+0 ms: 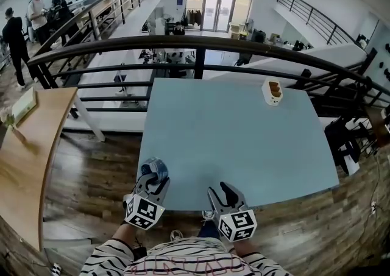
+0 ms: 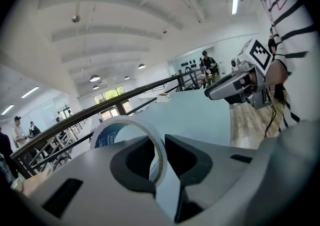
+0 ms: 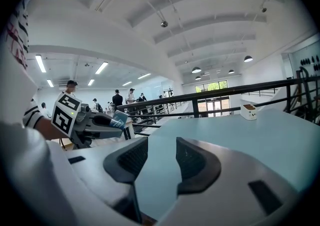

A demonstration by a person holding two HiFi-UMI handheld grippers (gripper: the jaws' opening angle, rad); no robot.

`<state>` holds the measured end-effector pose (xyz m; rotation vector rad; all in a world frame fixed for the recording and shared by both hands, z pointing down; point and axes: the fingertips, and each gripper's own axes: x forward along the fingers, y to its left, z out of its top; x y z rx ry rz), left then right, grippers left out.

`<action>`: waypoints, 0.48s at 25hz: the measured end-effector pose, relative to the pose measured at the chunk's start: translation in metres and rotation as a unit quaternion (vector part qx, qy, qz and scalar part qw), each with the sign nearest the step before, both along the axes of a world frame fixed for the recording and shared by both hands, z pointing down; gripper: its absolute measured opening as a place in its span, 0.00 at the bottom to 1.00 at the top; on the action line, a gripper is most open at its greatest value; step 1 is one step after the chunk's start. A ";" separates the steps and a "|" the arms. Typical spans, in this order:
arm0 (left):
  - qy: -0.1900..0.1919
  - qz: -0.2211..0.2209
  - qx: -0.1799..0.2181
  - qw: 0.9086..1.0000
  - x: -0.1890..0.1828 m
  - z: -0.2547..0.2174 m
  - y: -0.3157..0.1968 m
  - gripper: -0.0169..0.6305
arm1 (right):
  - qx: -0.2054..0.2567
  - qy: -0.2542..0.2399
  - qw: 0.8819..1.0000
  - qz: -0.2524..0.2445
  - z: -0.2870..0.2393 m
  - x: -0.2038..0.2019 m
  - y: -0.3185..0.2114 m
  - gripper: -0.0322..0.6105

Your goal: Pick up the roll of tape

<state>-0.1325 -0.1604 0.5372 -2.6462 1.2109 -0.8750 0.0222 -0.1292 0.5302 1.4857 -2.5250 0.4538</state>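
Observation:
The roll of tape (image 1: 155, 167), white with a blue label inside its ring, is held above the near left corner of the light blue table (image 1: 231, 141). My left gripper (image 1: 153, 175) is shut on it. In the left gripper view the roll (image 2: 107, 132) stands on edge, its band pinched between the two dark pads of that gripper (image 2: 160, 156). My right gripper (image 1: 220, 191) hovers at the table's near edge, to the right of the left one. In the right gripper view its jaws (image 3: 156, 159) stand apart with nothing between them, and the tape (image 3: 119, 118) shows at the left.
A small white box (image 1: 272, 92) with a brown top sits near the table's far right edge. A black railing (image 1: 195, 42) runs behind the table. A wooden table (image 1: 24, 147) stands at the left. Dark gear (image 1: 344, 141) lies right of the table, and people stand far left.

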 end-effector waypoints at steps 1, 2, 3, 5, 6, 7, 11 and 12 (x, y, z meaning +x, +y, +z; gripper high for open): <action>0.005 -0.002 0.001 1.000 -0.003 -0.001 0.005 0.15 | 0.002 0.001 1.000 0.002 0.000 -0.002 0.003 0.34; 0.008 -0.004 0.003 1.000 -0.005 -0.001 0.010 0.15 | 0.003 0.002 1.000 0.003 0.000 -0.003 0.005 0.34; 0.012 -0.006 0.004 1.000 -0.007 -0.002 0.015 0.15 | 0.004 0.002 1.000 0.003 0.001 -0.005 0.008 0.33; 0.018 -0.007 0.009 1.000 -0.009 -0.004 0.024 0.15 | 0.008 0.003 1.000 0.007 0.000 -0.007 0.012 0.31; 0.021 -0.008 0.013 1.000 -0.010 -0.005 0.029 0.15 | 0.010 0.004 1.000 0.008 -0.001 -0.009 0.015 0.29; 0.025 -0.009 0.016 1.000 -0.012 -0.007 0.033 0.15 | 0.012 0.005 1.000 0.010 -0.002 -0.010 0.017 0.28; 0.039 -0.010 0.024 0.999 -0.017 -0.013 0.046 0.15 | 0.017 0.010 1.000 0.017 -0.004 -0.014 0.024 0.21; 0.041 -0.010 0.025 0.999 -0.017 -0.013 0.049 0.15 | 0.018 0.011 1.000 0.019 -0.004 -0.015 0.026 0.19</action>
